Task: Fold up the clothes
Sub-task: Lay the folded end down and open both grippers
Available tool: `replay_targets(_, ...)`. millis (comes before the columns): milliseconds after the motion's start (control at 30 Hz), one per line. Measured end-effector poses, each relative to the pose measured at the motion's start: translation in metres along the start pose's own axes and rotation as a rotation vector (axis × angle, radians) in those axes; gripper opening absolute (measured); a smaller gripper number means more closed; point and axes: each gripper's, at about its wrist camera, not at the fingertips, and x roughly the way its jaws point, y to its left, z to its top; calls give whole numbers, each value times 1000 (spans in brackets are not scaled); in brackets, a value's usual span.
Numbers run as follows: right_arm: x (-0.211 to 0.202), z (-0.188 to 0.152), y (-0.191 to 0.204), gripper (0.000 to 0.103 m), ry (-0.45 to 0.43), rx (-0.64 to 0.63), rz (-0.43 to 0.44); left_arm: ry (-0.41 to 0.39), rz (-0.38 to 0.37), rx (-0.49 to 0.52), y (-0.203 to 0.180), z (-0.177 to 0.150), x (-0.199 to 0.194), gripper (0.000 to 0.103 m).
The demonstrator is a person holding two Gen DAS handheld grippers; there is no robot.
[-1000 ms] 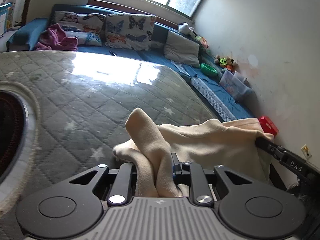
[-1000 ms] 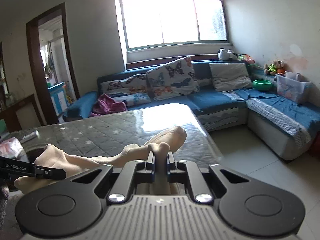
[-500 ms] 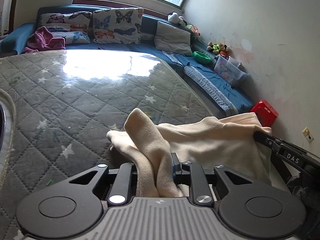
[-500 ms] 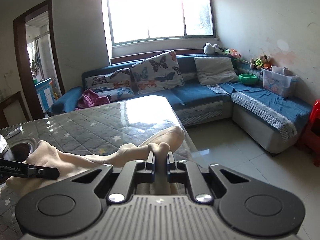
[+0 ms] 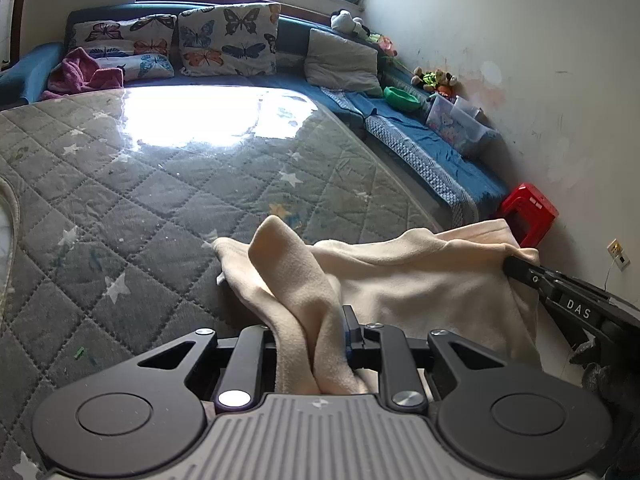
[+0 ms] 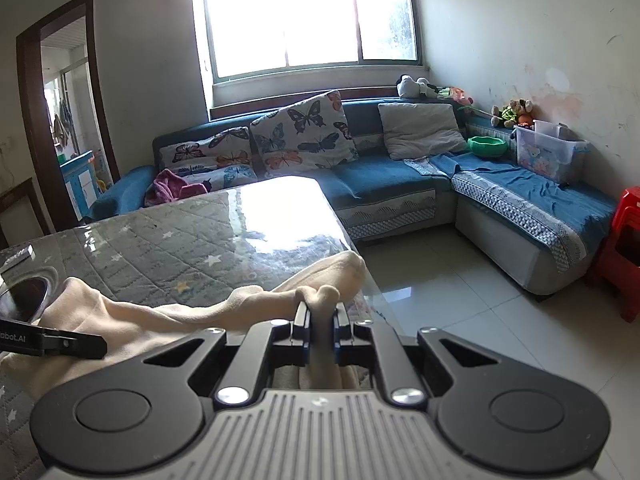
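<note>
A cream fleece garment (image 5: 420, 280) hangs stretched between my two grippers over the near right part of a grey quilted table (image 5: 160, 184) with star marks. In the left wrist view, my left gripper (image 5: 310, 322) is shut on a bunched fold of the garment, and a flap stands up above its fingers. My right gripper (image 5: 520, 268) shows there at the right, holding the far corner. The right wrist view has my right gripper (image 6: 320, 311) shut on a thin pinch of the garment (image 6: 180, 316), with my left gripper (image 6: 80, 344) at the lower left. Part of the garment lies on the table.
The table's right edge (image 6: 360, 264) drops to a tiled floor (image 6: 460, 292). A dark round dish (image 6: 24, 292) and a remote (image 6: 16, 258) sit at the table's left. Behind are a blue corner sofa (image 6: 380, 184) with butterfly cushions, a pink cloth (image 6: 172, 186) and a red stool (image 6: 624, 248).
Both grippers have carried the garment a little along and down toward the table. The dark round dish has slid out of the left wrist view. Both grips are unchanged.
</note>
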Motion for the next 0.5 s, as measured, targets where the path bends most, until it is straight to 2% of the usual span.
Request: replay_targets(500,-2,-1,-5,9,-6,5,-10,-8,2,22,-9,2,0,21)
